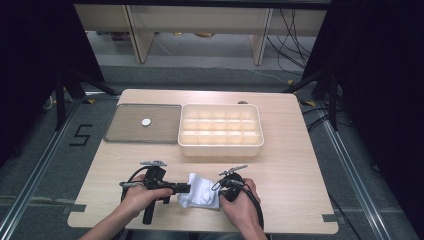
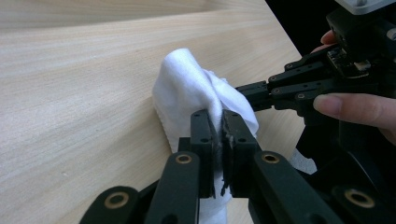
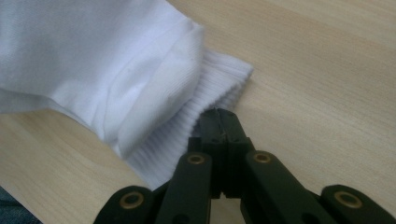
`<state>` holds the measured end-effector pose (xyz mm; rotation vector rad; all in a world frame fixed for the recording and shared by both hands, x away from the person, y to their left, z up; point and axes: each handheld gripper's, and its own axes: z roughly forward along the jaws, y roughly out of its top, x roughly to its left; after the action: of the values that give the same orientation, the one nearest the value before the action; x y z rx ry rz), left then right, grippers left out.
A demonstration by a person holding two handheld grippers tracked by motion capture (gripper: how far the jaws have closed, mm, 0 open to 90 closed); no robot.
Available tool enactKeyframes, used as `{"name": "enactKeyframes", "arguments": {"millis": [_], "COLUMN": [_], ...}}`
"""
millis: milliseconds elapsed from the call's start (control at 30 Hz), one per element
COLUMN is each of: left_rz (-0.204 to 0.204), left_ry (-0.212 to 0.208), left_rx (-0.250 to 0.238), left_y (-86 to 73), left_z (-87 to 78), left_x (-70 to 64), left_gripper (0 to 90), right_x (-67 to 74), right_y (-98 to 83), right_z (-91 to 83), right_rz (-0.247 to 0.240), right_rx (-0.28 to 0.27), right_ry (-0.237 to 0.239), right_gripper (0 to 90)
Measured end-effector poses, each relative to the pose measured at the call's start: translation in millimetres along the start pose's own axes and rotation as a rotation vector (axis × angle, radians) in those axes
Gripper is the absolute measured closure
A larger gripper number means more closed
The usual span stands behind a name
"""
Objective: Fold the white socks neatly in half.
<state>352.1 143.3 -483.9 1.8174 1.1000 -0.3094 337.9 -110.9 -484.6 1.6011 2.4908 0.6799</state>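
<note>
High view: white sock [image 1: 200, 196] sits bunched at the near edge of the table [image 1: 295, 165], between my two hands. I've got the left gripper [image 1: 186, 188] coming in from the sock's left, the right gripper [image 1: 218, 188] from its right.

Left gripper view: my jaws are nearly closed and pinching a fold of the sock [image 2: 196, 93] between the pads, with the fabric rising in a peak above the tips of the left gripper [image 2: 219, 122]. The right gripper [image 2: 243, 89] shows farther off, its tips against the cloth on the far side, with a fingertip of my right hand [image 2: 355, 107] resting on its body.

Right gripper view: jaws of the right gripper [image 3: 219, 116] are fully together. Tips sit right at the ribbed cuff of the sock [image 3: 93, 60]; I can't tell whether any fabric is caught between them. Smooth part of the sock is humped up to the left, cuff lying flat on the wood.

Farther back on the table in the high view: a cream divided box [image 1: 220, 149] with empty compartments, and just left of it, touching or nearly so, a flat grey tray [image 1: 125, 131] with a small white round disc [image 1: 146, 122] on it. Both well apart from the sock.
</note>
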Motion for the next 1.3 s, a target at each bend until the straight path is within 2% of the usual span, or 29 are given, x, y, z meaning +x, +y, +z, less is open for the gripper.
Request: {"name": "enactKeyframes", "arguments": {"millis": [67,133,167,200,233,267,333,367,400,433,533,633,800,833,867,933,967,1100,1200,1233,1267,1300], "left_rz": [0.006,0.006,0.008,0.009,0.011,0.007,0.008,0.009,0.01,0.017,0.018,0.017,0.019,0.017,0.016,0.015,0.013,0.031,0.036,0.04,0.044,0.048], "left_ry": [0.003,0.003,0.005,0.008,0.007,0.006,0.008,0.008,0.006,0.005,0.003,0.005,0.008,0.022,0.023,0.006,0.006,0.015,0.015,0.017,0.039,0.04], "left_rx": [0.004,0.004,0.005,0.006,0.01,0.008,0.012,0.013,0.012,0.02,0.023,0.023,0.03,0.025,0.029,0.027,0.025,0.028,0.033,0.034,0.027,0.026], "left_y": [1.0,1.7,2.0,2.3,2.7,3.0,3.5,3.7,4.0,4.3,5.0,5.4,6.0,6.0,6.2,6.8,6.9,7.4,7.6,7.7,7.6,7.8], "left_z": [0.3,1.1,1.2,1.5,1.6,2.3,2.9,3.4,4.2,4.4,5.8,7.1,10.1,11.2,11.5,13.7,14.2,16.0,17.4,17.5,18.0,18.3], "left_x": [-0.8,-1.5,-1.7,-2.0,-1.7,-1.8,-1.9,-2.1,-2.4,-2.6,-4.3,-5.4,-6.4,-7.5,-7.5,-6.5,-6.8,-7.4,-8.3,-8.7,-10.5,-10.7], "left_gripper": [83.9,83.9,83.9,83.9,83.9,83.9,83.9,83.9,83.9,83.9,83.9,83.9,83.9,83.8,83.8,83.7,83.7,83.7,83.7,83.7,83.7,83.7], "right_x": [0.3,-0.5,0.9,1.3,2.3,3.8,4.2,2.8,3.0,4.6,5.9,4.4,8.0,7.2,7.4,8.0,6.3,8.9,8.9,9.4,8.4,8.5], "right_y": [0.7,0.6,1.1,1.6,1.7,2.3,2.9,2.8,3.0,3.5,3.9,3.7,4.9,4.7,4.3,5.5,4.6,5.0,5.4,5.3,5.0,5.0], "right_z": [0.2,0.4,0.6,0.6,0.7,0.8,1.1,1.9,1.8,1.0,1.0,3.1,2.0,4.3,4.9,3.7,5.9,7.1,6.3,6.5,7.3,7.3], "right_rz": [0.0,-0.035,-0.023,-0.027,-0.034,-0.015,-0.011,-0.04,-0.042,-0.025,-0.029,-0.064,-0.041,-0.052,-0.044,-0.044,-0.083,-0.067,-0.07,-0.056,-0.075,-0.078], "right_rx": [0.003,-0.009,-0.014,-0.002,-0.014,-0.003,0.014,-0.003,-0.004,-0.007,-0.01,-0.022,-0.013,-0.028,-0.021,-0.006,-0.025,-0.036,-0.022,-0.018,-0.026,-0.028], "right_ry": [-0.001,0.009,0.022,0.013,0.028,0.019,-0.008,0.008,0.016,0.035,0.018,0.007,0.024,0.021,0.002,0.008,-0.008,0.026,0.01,0.004,0.0,0.0], "right_gripper": [90.0,90.0,90.0,90.0,90.0,90.0,90.0,90.0,90.0,90.0,90.0,90.0,90.0,90.0,90.0,90.0,90.0,90.0,90.0,90.0,90.0,90.0]}}
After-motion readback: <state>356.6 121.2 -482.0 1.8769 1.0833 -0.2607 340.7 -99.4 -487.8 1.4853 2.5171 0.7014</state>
